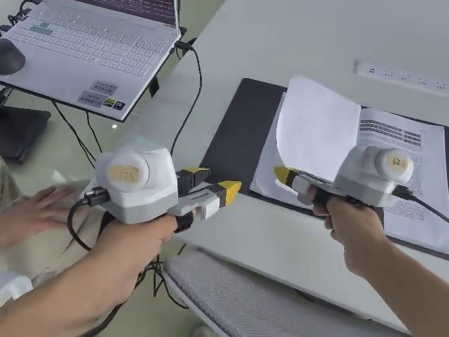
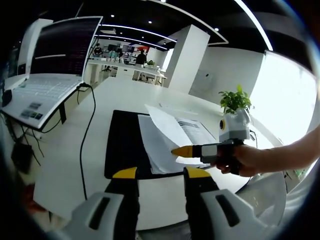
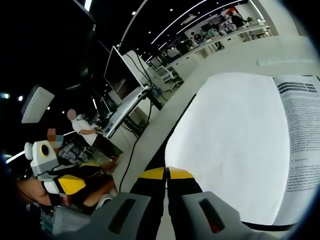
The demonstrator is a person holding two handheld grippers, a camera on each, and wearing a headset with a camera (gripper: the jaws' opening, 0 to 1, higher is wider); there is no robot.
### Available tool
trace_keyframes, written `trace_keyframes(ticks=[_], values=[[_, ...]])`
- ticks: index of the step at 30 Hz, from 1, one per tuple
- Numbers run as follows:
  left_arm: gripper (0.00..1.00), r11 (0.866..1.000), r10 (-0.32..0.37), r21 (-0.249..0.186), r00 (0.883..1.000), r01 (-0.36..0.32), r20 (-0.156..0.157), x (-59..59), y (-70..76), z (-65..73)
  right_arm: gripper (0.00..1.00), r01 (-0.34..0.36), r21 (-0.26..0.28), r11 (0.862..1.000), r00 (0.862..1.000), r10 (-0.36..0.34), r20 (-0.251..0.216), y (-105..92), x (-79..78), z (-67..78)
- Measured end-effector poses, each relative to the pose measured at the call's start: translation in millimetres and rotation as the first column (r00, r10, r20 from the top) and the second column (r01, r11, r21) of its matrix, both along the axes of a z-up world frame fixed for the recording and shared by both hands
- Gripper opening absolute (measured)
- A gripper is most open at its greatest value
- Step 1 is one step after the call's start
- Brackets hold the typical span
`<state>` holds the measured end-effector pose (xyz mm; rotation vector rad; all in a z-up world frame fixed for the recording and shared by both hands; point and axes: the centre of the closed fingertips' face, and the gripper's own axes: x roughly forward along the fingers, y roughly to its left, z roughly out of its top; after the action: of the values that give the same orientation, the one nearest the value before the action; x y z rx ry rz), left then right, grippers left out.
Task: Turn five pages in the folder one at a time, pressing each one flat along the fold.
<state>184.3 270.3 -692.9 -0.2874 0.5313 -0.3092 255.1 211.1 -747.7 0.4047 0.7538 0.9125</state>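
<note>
A black folder (image 1: pixel 235 137) lies open on the white table, showing a printed page (image 1: pixel 410 165) on its right side. One white page (image 1: pixel 316 126) stands lifted and curved above the stack. My right gripper (image 1: pixel 283 174) is shut on that page's lower left edge; in the right gripper view the yellow-tipped jaws (image 3: pixel 166 174) meet at the edge of the page (image 3: pixel 235 145). My left gripper (image 1: pixel 212 180) hovers open off the table's front edge, left of the folder (image 2: pixel 122 142), holding nothing. The left gripper view shows its jaws (image 2: pixel 161 172) apart and the right gripper (image 2: pixel 200 150) at the page (image 2: pixel 162 132).
An open laptop (image 1: pixel 91 42) sits at the back left with a black cable (image 1: pixel 193 84) trailing from it. A white power strip (image 1: pixel 400 74) lies behind the folder. A grey seat (image 1: pixel 238 295) is below the table edge. Another person's hand (image 1: pixel 35 210) rests at the left.
</note>
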Motion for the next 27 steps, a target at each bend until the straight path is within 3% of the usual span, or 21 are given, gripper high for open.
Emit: trace_keyframes(ticks=[5,7,14,18,22,27], values=[[0.34,1.000,0.012,-0.001,1.000,-0.012,0.004,-0.9,3.9,0.0,0.00,-0.028,-0.048,0.998,0.999,0.027,-0.022,6.1,-1.2,-16.6],[0.34,1.000,0.014,-0.003,1.000,-0.014,0.002,-1.3,4.4,-0.2,0.00,-0.036,-0.070,0.997,0.999,0.033,-0.043,5.2,3.7,-29.4],[0.34,1.000,0.012,-0.005,1.000,-0.012,-0.003,-0.4,4.4,-1.6,0.00,-0.041,-0.105,0.994,0.995,0.032,-0.091,7.5,-0.5,-46.8],[0.34,1.000,0.004,-0.004,1.000,-0.004,-0.007,2.2,2.5,-3.7,0.00,-0.032,-0.095,0.995,0.992,0.020,-0.122,7.3,-3.2,-50.3],[0.33,1.000,-0.002,-0.005,1.000,0.002,-0.010,5.6,-0.1,-4.7,0.08,-0.028,-0.027,0.999,0.987,0.023,-0.157,12.3,3.1,-54.6],[0.33,1.000,-0.021,0.000,1.000,0.021,-0.018,12.8,-5.3,-9.0,0.10,-0.036,-0.008,0.999,0.987,0.034,-0.157,13.4,7.6,-57.1]])
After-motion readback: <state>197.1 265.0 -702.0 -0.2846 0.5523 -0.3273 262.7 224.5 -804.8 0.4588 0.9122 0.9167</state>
